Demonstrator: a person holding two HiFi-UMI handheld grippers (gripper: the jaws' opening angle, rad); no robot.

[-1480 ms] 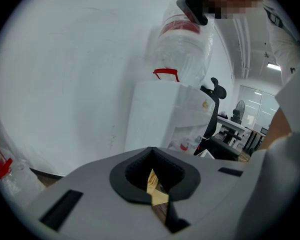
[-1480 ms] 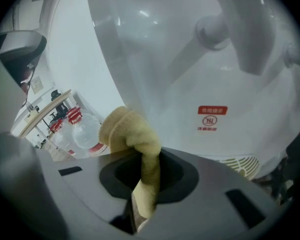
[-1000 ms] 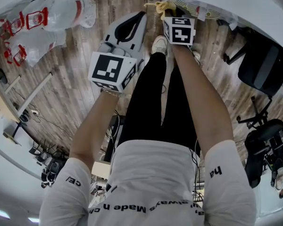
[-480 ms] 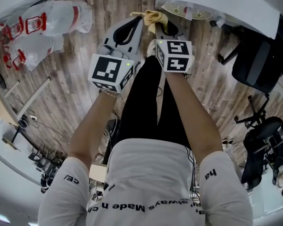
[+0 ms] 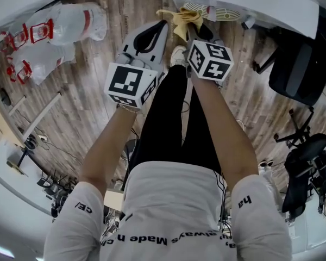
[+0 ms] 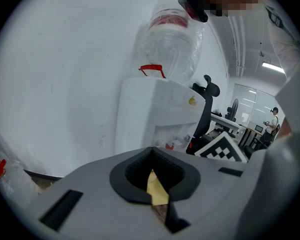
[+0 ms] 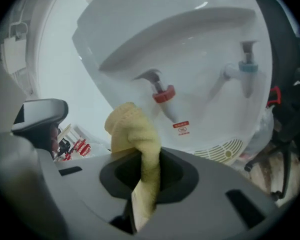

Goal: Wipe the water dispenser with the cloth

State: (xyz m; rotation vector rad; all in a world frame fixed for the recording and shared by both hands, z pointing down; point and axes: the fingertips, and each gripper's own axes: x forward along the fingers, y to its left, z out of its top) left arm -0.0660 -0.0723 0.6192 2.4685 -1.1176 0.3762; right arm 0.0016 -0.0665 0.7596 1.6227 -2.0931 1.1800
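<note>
Cloth pinched in right gripper fingers, near water dispenser; left gripper fingers seemingly pressed together.

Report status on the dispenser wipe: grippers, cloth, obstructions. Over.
Left gripper shut, empty. Right gripper shut on yellow cloth. Cloth just short of water dispenser. Office chair beside it, off path.

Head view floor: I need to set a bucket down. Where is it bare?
Bare wood floor lies between the bagged bottles and the left gripper, and between the person's right arm and the office chair. It is crowded at the water dispenser, where the right gripper holds the cloth.
</note>
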